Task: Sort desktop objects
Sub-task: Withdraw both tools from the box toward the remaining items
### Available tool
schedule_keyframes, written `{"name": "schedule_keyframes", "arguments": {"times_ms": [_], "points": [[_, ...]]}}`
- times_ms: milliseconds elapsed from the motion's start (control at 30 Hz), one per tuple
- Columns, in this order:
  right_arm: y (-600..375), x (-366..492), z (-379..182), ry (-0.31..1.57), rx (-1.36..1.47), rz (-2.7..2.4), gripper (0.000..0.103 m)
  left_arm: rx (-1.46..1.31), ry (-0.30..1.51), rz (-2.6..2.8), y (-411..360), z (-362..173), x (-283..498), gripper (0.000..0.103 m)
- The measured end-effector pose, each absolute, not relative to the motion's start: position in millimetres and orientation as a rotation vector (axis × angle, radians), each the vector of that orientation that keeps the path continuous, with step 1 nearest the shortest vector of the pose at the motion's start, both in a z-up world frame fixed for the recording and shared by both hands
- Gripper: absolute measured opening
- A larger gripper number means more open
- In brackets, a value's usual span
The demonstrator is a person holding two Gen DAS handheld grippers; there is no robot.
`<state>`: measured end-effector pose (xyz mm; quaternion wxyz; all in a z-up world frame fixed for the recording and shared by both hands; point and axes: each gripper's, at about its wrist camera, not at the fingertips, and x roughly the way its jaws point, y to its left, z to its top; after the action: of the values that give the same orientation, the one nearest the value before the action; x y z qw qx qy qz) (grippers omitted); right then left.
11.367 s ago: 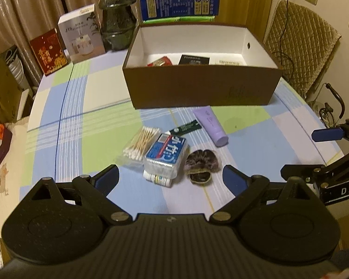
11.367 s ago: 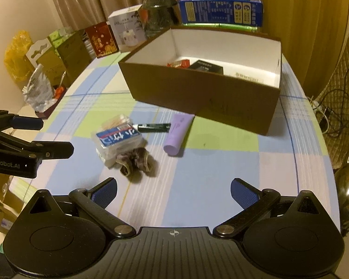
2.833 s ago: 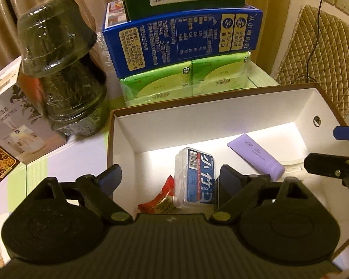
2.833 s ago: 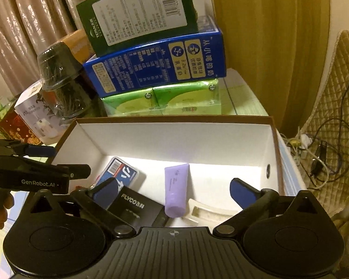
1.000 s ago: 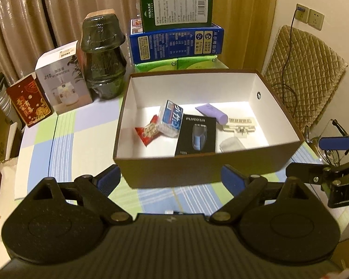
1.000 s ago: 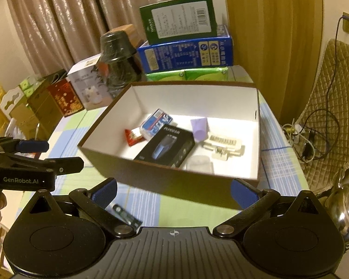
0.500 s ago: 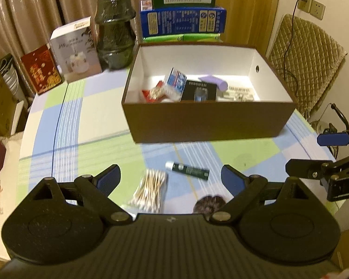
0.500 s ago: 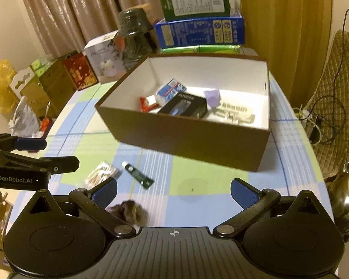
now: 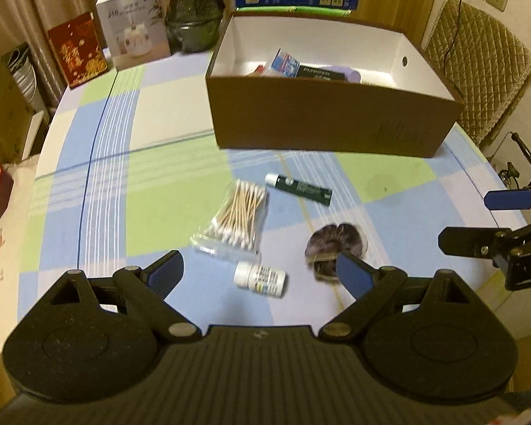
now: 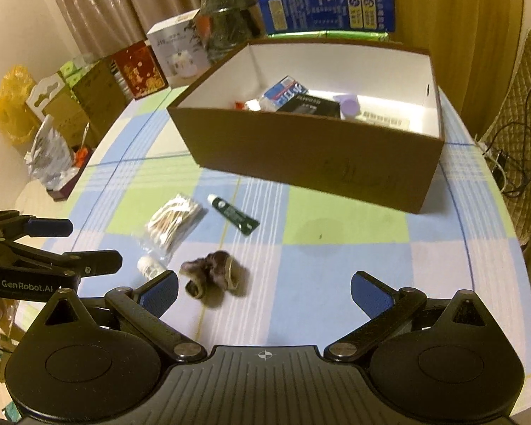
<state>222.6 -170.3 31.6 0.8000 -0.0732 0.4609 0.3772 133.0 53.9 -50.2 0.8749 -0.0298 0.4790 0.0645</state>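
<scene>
Left gripper [image 9: 260, 271]: you had it spread wide, holding nothing, over the pill bottle [image 9: 260, 279].
Right gripper [image 10: 263, 292]: also spread, empty, scrunchie [image 10: 212, 274] near its left finger.
Box [image 9: 322, 117]: behind, well apart.
Tip: you'd want to straddle 1 item squarely before squeezing.

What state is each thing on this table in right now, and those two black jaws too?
Brown box: open-topped, several items inside.
Cotton swabs: bagged, lying flat on the table.
Dark green tube: capped, lying flat.
White bottle: on its side.
Hair scrunchie: loose on the table.
Left gripper: jaws open, empty.
Right gripper: jaws open, empty.
</scene>
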Motion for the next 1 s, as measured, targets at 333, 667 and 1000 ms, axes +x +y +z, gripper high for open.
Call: {"name": "schedule_keyframes", "arguments": {"times_ms": [333, 667, 1000], "points": [[-162.2, 214.8, 18.3, 1.015, -0.172, 0.816, 0.101, -0.091, 1.04, 0.154, 66.2, -65.4, 121.9, 0.091], [-150.1, 210.0, -8.7, 1.02, -0.193, 0.84, 0.101, -0.091, 1.068, 0.13, 71.8, -85.1, 124.2, 0.091], [-135.2, 212.7, -21.2, 1.029, -0.224, 0.87, 0.101, -0.081, 1.092, 0.091, 77.6, -107.1, 131.4, 0.09]]}}
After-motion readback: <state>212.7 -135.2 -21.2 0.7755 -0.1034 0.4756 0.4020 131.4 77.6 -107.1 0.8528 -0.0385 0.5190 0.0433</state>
